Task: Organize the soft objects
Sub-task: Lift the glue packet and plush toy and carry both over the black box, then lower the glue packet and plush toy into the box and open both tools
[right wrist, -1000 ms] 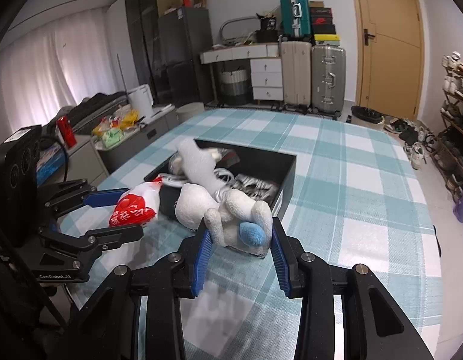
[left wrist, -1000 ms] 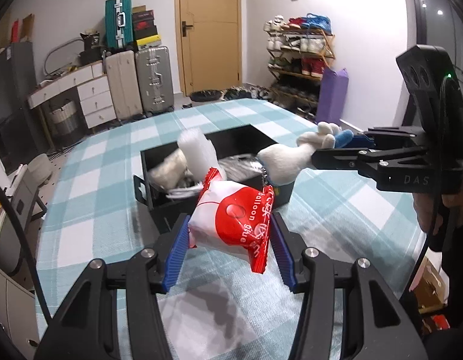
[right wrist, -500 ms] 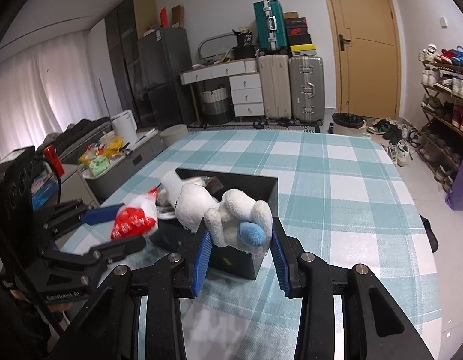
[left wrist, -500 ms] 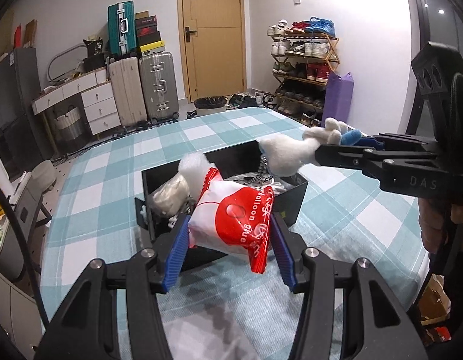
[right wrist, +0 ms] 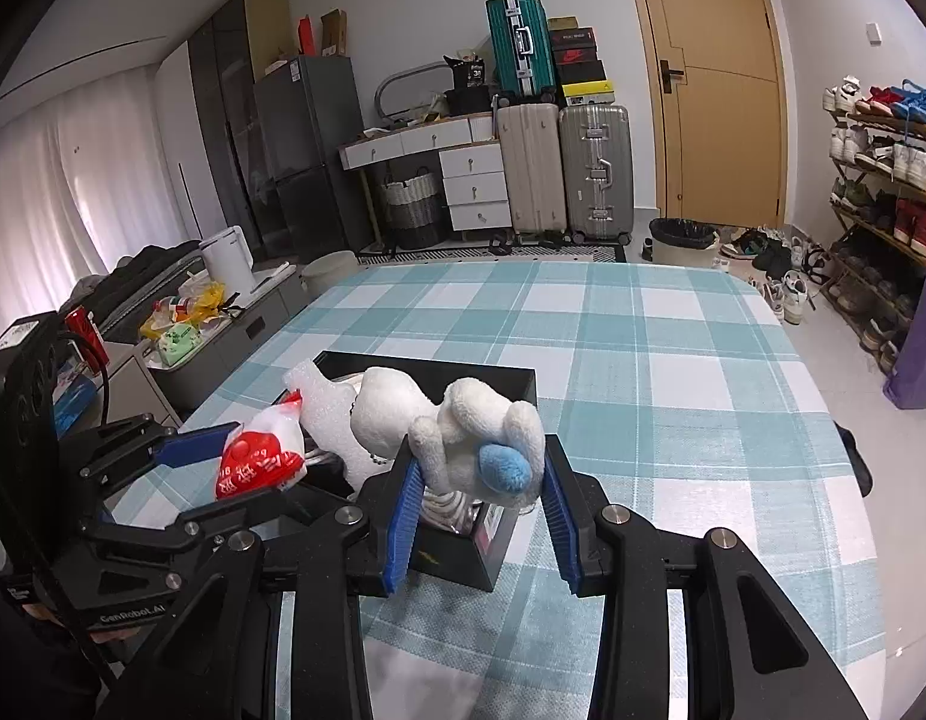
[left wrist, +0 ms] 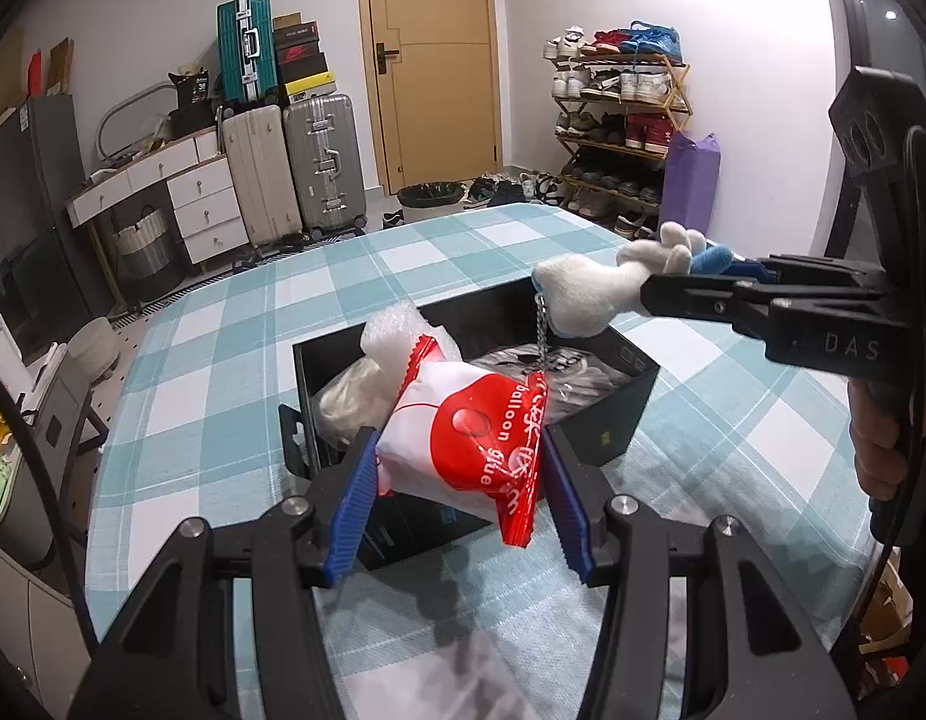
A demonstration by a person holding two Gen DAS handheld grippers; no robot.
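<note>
Red-and-white balloon-glue packet [left wrist: 469, 438] gripped in your left gripper [left wrist: 460, 504], white plush keychain [right wrist: 463, 438] in your right gripper [right wrist: 475, 516]: lower each gently inside the black box [left wrist: 619, 420].

Foam [left wrist: 397, 333] and cables crowd the black box [left wrist: 619, 414], while the checked tablecloth [right wrist: 673, 360] around it lies open
</note>
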